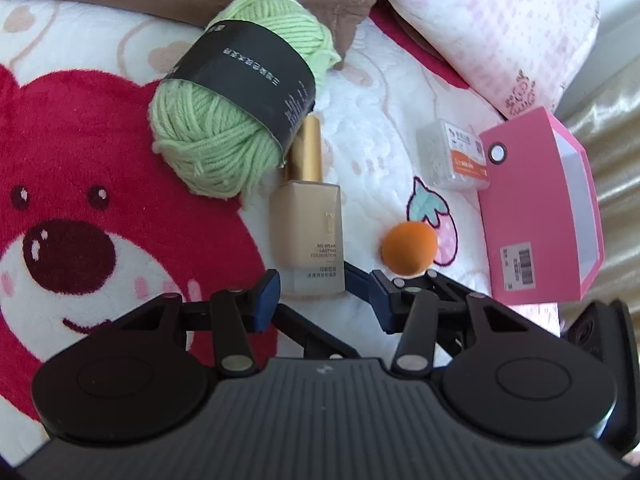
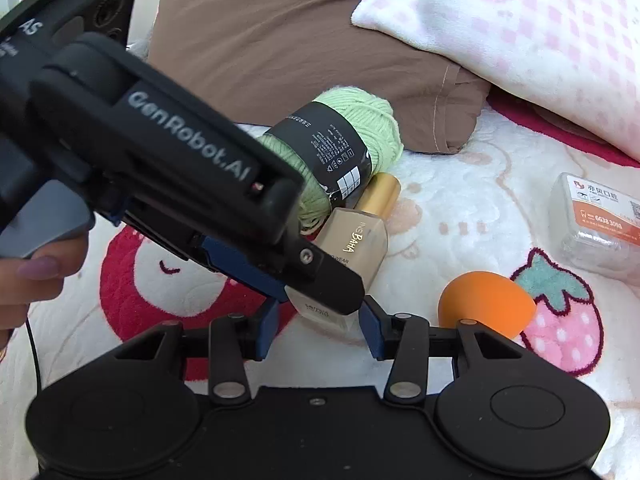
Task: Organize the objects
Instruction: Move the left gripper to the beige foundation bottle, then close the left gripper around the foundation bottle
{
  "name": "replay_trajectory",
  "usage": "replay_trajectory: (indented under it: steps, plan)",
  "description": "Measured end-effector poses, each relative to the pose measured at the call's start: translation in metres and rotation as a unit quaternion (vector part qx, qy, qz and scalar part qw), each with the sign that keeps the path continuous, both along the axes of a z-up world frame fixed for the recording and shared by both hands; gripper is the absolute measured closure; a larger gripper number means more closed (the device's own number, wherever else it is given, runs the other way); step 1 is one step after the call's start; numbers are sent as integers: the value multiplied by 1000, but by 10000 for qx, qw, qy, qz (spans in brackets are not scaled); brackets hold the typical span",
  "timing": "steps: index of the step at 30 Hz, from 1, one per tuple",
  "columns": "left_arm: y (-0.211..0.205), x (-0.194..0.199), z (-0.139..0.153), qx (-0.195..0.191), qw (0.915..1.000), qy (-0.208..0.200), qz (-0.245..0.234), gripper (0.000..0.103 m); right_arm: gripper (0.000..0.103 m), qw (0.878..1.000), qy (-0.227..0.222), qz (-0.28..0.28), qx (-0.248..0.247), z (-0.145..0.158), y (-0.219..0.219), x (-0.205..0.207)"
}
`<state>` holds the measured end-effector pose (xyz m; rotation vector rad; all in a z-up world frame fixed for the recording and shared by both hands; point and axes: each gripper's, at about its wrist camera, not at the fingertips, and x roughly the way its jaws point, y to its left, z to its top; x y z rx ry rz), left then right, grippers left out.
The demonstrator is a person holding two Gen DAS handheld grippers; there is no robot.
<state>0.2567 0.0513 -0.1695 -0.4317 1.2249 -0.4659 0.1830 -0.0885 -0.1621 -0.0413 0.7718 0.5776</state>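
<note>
On a bear-print blanket (image 1: 72,128), a green yarn ball (image 1: 224,120) leans on a beige foundation bottle (image 1: 308,236) lying flat. Both grippers, left (image 1: 316,296) and right (image 2: 316,326), bracket its base, fingers part-open, contact unclear, apparently for pickup; farther right sit an orange sponge (image 1: 409,249) and pink box (image 1: 532,216).

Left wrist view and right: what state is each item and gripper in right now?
foundation bottle: lying flat, capped.
yarn ball: wound, label on, touching the bottle's capped end.
pink box: open, nothing visible inside.
clear plastic box: closed, lying flat.
orange sponge: loose on the blanket, untouched.
left gripper: around the bottle's base, grip unclear.
right gripper: open, straddling the bottle's base.
</note>
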Motion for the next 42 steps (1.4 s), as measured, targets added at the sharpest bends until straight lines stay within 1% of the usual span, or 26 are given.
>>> replay_trajectory:
  steps: [2, 3, 4, 6, 8, 11, 13, 17, 20, 23, 26, 29, 32, 34, 36, 38, 40, 42]
  plan:
    - [1, 2, -1, 38, 9998, -54, 190, 51, 52, 10000, -20, -31, -4, 0, 2, 1]
    - [0, 2, -1, 159, 9994, -127, 276, 48, 52, 10000, -43, -56, -26, 0, 3, 2]
    - [-2, 4, -3, 286, 9990, -187, 294, 48, 53, 9999, -64, -98, -54, -2, 5, 3]
    - [-5, 5, -6, 387, 9985, -221, 314, 52, 54, 9997, -68, -182, -135, -5, 9, 6]
    - [-6, 3, -7, 304, 9987, -254, 313, 63, 55, 9994, -154, -195, -228, -5, 12, 3]
    - [-9, -3, -4, 356, 9986, -237, 309, 64, 55, 9992, -141, -214, -319, -3, 13, -2]
    - [-10, -7, -5, 277, 9991, -87, 305, 64, 55, 9990, -10, -200, -400, 2, 13, -5]
    - [-15, -20, -8, 24, 9986, 427, 305, 63, 55, 9984, 264, -80, -503, 10, 3, -22]
    - [-22, -34, -10, -97, 9964, 786, 291, 63, 55, 9970, 491, 84, -588, 13, -6, -38]
    - [-26, -38, -10, -158, 9957, 901, 165, 63, 55, 9956, 676, 125, -629, 17, -13, -44]
    - [-27, -40, -10, -121, 9963, 824, 198, 63, 55, 9952, 671, 134, -705, 17, -12, -44]
    - [-30, -45, -10, 20, 9976, 661, 216, 63, 54, 9957, 451, 204, -783, 10, -8, -47]
    - [-39, -49, -4, 251, 9986, 459, 51, 63, 51, 9965, 389, 125, -726, 3, -9, -47]
    - [-42, -50, -1, 330, 9986, 416, -9, 63, 52, 9964, 358, 136, -758, 3, -8, -47]
    - [-40, -51, 2, 259, 9989, 377, -29, 65, 54, 9966, 416, 81, -709, 3, -10, -46]
    - [-36, -50, 4, 100, 9993, 354, 6, 64, 55, 9970, 584, -55, -502, 2, -16, -41]
    - [-31, -50, 6, -89, 9996, 247, 116, 63, 56, 9963, 826, -202, -119, 2, -27, -35]
    - [-30, -48, 7, -133, 9995, 199, 190, 62, 58, 9923, 1155, -349, 287, -1, -40, -25]
